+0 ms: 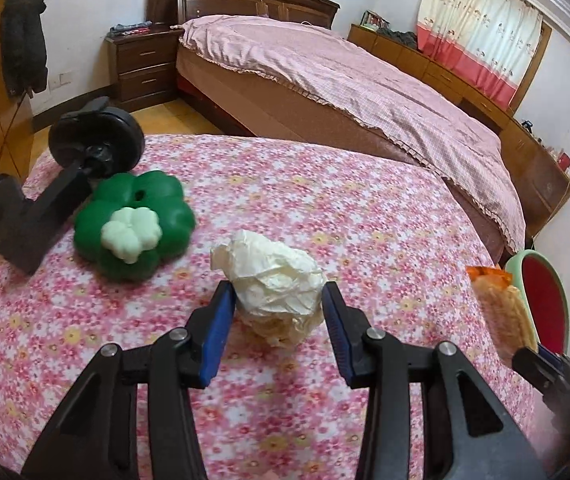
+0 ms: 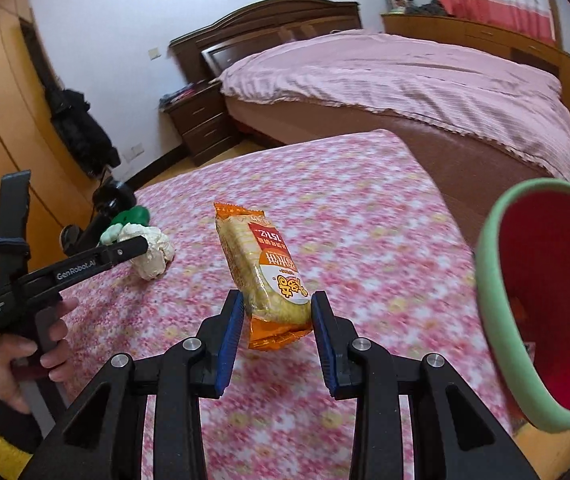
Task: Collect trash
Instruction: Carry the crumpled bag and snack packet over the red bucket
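Observation:
My left gripper [image 1: 277, 304] is shut on a crumpled white paper ball [image 1: 273, 276], with a blue pad pressing each side, just over the floral tablecloth [image 1: 345, 208]. The right wrist view shows that same paper ball [image 2: 151, 252] at the tip of the left gripper [image 2: 141, 246], which a hand [image 2: 25, 356] holds. My right gripper [image 2: 277, 308] is shut on an orange snack packet [image 2: 263, 264], held above the table and sticking out forward. The snack packet [image 1: 501, 308] also appears at the right edge of the left wrist view. A bin with a green rim [image 2: 489, 280] and a red inside stands close to the right.
A green clover-shaped object [image 1: 137, 220] and a black clamp stand [image 1: 65, 168] sit at the table's far left. Behind the table is a bed with a pink cover [image 1: 325, 72], plus a dark nightstand [image 1: 145, 68]. A wooden wardrobe [image 2: 1, 120] lines the left wall.

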`<state>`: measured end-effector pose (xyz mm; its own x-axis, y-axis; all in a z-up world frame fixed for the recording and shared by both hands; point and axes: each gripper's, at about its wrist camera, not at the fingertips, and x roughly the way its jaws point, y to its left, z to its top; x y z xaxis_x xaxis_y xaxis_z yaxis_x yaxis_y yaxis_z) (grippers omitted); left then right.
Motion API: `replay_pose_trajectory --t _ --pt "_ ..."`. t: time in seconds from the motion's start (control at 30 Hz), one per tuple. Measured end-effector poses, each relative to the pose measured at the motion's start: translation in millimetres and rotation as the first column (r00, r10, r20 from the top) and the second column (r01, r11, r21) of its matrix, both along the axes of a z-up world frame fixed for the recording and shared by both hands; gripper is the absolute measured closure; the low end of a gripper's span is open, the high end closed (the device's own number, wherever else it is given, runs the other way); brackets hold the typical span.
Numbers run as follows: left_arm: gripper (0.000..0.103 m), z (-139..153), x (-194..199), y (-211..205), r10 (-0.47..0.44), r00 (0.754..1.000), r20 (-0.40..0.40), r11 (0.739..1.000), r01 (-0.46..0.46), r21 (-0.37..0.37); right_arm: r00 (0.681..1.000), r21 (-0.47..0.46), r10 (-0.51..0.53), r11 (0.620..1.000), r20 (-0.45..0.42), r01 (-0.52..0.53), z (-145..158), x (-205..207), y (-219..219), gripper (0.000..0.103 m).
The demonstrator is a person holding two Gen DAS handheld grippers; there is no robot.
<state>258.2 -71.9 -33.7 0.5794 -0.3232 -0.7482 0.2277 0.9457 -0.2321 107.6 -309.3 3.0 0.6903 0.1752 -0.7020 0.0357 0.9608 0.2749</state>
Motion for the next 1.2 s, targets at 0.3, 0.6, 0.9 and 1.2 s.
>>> replay_pose_trajectory --t 0.3,0.6,0.9,1.2 --pt "0.065 4 -8 -2 0.005 1.0 0.008 1.0 -0.005 -0.025 0.997 0.033 -0.072 0.997 0.024 0.072 4 -27 -26 0.068" --pt "0.065 26 -49 -31 -0.093 0.992 0.083 0.996 0.093 0.005 0.989 0.054 -0.134 0.99 0.056 0.131 12 -51 -43 0.068" --pt "0.065 43 -88 -79 -0.217 0.97 0.112 0.976 0.216 0.014 0.971 0.061 -0.222 0.974 0.093 0.217 20 -84 -66 0.068" --pt "0.065 50 -119 -140 -0.35 0.928 0.129 0.937 0.348 0.042 0.936 0.092 -0.337 0.94 0.102 0.329 20 -119 -106 0.068"
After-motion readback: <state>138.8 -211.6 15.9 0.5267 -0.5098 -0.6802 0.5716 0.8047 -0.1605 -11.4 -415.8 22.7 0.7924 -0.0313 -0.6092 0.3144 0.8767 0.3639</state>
